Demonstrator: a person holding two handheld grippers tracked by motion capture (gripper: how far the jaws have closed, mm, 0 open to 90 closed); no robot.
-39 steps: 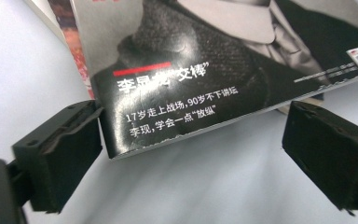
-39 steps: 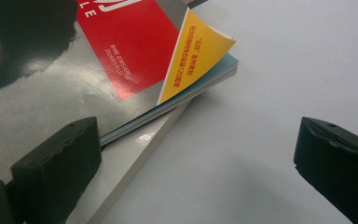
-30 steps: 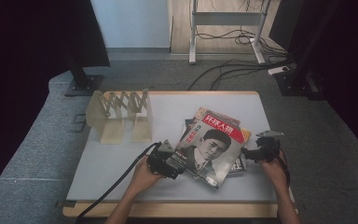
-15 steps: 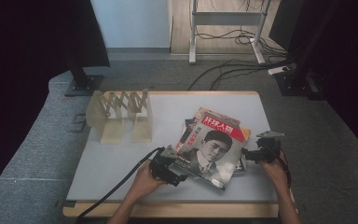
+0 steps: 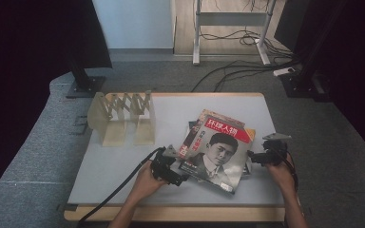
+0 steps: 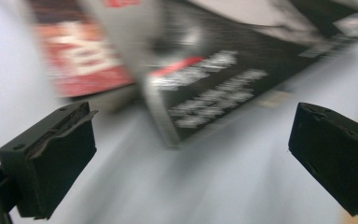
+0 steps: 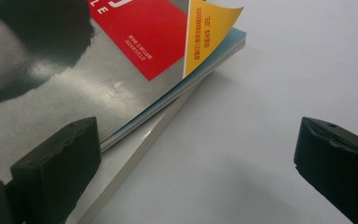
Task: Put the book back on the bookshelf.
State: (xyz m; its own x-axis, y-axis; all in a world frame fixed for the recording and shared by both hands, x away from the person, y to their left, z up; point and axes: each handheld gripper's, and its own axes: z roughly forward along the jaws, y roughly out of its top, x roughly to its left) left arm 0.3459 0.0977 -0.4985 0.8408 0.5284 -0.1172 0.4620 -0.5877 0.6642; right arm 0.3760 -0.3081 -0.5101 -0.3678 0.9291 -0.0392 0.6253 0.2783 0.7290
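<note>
Working both grippers in from either side, I have a small stack of magazines in front of me on the pale grey tabletop. On top lies the glossy magazine with a black-and-white portrait cover and red title block, skewed across the others and lying right of centre, toward my near edge.

My left gripper sits at the top magazine's near-left corner. In the left gripper view its jaws stand wide apart, the cover's corner ahead and between them, blurred, nothing gripped. My right gripper is just beside the stack's right edge. In the right gripper view its jaws are also spread wide, the left one resting over the cover, and a yellow page curls up at the far corner.

I judge this to be the approach step, before any grasp. Likely goal: the folding wooden rack standing well apart at the left of the table, with its slots empty.

Next, I would need 1 jaw under the cover's edge and 1 above it, then a firm close; thin glossy paper will slip or bend if I pinch only a few pages.
</note>
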